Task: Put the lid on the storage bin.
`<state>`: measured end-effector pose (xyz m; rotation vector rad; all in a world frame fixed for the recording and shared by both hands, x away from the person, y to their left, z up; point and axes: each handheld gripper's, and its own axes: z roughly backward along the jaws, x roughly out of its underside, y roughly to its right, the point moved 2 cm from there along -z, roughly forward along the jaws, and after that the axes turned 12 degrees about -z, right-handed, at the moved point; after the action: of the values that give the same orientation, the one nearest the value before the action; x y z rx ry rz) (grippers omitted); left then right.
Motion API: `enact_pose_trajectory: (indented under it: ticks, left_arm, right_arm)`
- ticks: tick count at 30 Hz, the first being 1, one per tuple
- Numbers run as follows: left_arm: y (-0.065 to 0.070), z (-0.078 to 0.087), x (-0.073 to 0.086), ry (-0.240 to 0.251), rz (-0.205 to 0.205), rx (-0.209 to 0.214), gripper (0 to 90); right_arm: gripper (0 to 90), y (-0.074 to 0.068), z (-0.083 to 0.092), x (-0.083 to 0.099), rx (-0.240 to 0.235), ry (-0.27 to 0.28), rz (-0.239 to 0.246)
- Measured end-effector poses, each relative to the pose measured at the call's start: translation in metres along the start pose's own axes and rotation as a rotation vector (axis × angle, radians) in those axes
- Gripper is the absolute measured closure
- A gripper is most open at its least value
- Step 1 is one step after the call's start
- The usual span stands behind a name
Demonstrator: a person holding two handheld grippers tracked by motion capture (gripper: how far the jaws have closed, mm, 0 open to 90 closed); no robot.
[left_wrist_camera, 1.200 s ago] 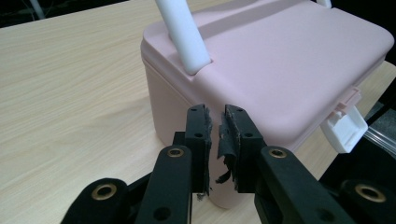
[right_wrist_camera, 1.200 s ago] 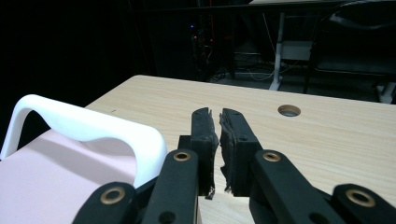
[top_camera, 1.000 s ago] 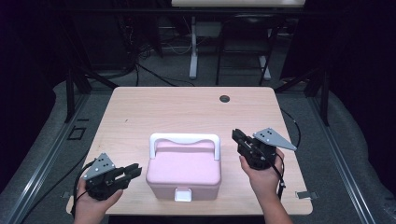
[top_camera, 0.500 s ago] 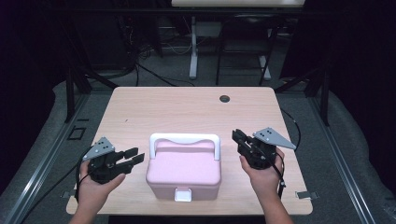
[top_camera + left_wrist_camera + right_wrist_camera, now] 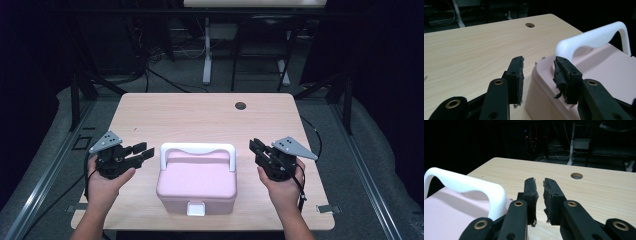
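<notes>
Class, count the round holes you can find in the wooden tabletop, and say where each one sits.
1. The single round hole sits near the far edge of the table, beyond the pink box. The box could hide another beneath it.

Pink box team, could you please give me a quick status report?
Left gripper just opened, empty, beside the pink box. Right gripper nearly closed, empty, clear of it. Box shut, white handle up. Nothing in the way.

High view looks down from above — both tool cameras sit low, sharing the table hole (image 5: 240,105).
</notes>
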<state>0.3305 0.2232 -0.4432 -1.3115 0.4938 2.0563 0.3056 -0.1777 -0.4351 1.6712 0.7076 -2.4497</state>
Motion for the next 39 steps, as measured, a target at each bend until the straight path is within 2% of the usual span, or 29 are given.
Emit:
enact_pose_trajectory:
  ticks: [7,13,21,27,32,36,39]
  left_arm:
    - [-0.008,-0.005,-0.001,-0.011,0.023,-0.002,59.4]
    - [-0.013,-0.005,0.0,0.011,0.029,0.007,60.1]
    - [-0.018,-0.009,0.01,-0.008,0.038,-0.018,57.3]
    - [-0.022,-0.01,0.022,-0.031,0.043,-0.011,55.0]
    - [-0.026,-0.006,0.028,-0.028,0.052,-0.03,54.1]
    - [-0.03,-0.002,0.033,-0.025,0.07,-0.03,51.2]
    - [-0.031,-0.002,0.034,-0.024,0.068,-0.032,50.9]
  right_arm:
    - [79.7,0.001,0.0,0.0,0.0,0.001,-0.002]
    - [79.7,0.003,0.0,0.001,0.003,0.0,-0.002]
    - [79.5,0.007,-0.002,0.005,0.015,-0.003,-0.006]
    - [79.0,0.008,-0.005,0.008,0.016,-0.01,-0.001]
    - [79.0,0.01,-0.005,0.009,0.019,-0.015,0.002]
    - [78.6,0.011,-0.006,0.009,0.021,-0.014,-0.003]
    - [77.4,0.012,-0.007,0.01,0.023,-0.021,-0.002]
